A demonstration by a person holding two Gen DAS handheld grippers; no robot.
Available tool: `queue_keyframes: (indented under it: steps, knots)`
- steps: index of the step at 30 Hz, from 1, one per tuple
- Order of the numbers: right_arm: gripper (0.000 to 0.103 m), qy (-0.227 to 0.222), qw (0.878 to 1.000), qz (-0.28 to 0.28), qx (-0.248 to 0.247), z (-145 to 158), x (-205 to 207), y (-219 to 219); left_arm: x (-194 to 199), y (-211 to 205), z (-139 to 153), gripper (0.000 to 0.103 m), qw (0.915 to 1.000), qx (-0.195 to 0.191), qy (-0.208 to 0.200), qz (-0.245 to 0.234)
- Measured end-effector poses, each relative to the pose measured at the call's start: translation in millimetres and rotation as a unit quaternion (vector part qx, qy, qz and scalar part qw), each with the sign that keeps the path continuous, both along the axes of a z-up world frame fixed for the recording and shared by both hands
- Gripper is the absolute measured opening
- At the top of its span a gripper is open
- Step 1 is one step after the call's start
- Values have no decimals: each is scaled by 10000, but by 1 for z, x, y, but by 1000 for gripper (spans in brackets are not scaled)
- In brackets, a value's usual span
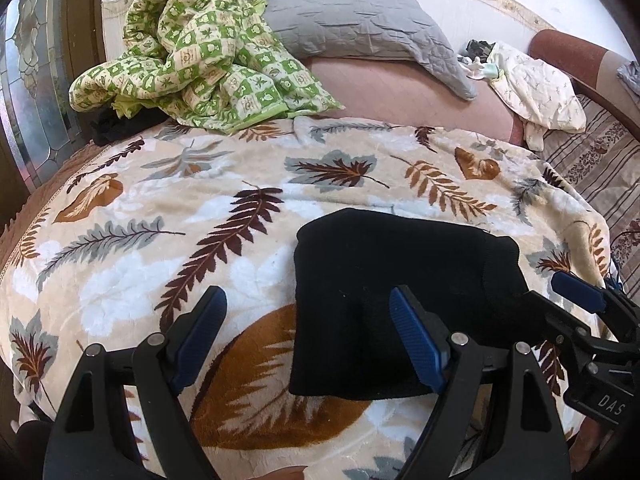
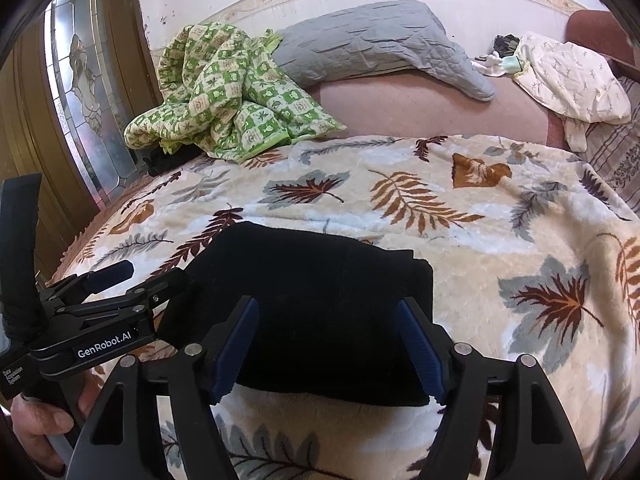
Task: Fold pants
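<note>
the black pants (image 1: 400,300) are lying folded into a small thick block on the leaf blanket (image 1: 200,200) that is covering the bed. the block is sitting flat near the front edge of the bed, a little to the right side.

the left hand-held gripper (image 1: 308,320) is spreading its two blue fingers wide. it is holding nothing. one finger (image 1: 412,336) is sitting over the left part of the pants, and the other is over bare blanket. i cannot tell if the finger is touching the cloth.

the right hand-held gripper (image 2: 328,336) is also spreading its fingers wide and holding nothing. both of its fingers (image 2: 236,344) are hanging over the near edge of the pants (image 2: 320,300), one on each side of the block's middle.

in the right view, the left hand-held gripper (image 2: 152,276) is poking in from the left, just beside the pants. a hand (image 2: 40,420) is holding its handle.

far back, a green checked quilt (image 1: 192,52) is lying in a heap next to a gray pillow (image 1: 360,24). a white cloth (image 1: 536,88) is lying at the far right.
</note>
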State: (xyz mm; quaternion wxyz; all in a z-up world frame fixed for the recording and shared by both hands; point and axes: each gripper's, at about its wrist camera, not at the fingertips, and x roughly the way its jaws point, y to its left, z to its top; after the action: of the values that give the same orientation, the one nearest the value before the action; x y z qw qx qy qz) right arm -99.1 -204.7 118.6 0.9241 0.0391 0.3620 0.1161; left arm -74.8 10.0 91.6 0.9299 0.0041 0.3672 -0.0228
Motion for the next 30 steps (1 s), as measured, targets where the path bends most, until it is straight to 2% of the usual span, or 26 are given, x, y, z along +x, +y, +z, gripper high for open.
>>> queue_keyframes:
  steps: [20, 30]
  knots:
    - [78, 18, 10000, -38, -63, 0, -14, -1, -13, -6, 3, 84, 10000, -13, -18, 14]
    - [78, 42, 10000, -49, -61, -1, -16, -6, -13, -4, 2, 84, 9998, -170, -26, -49]
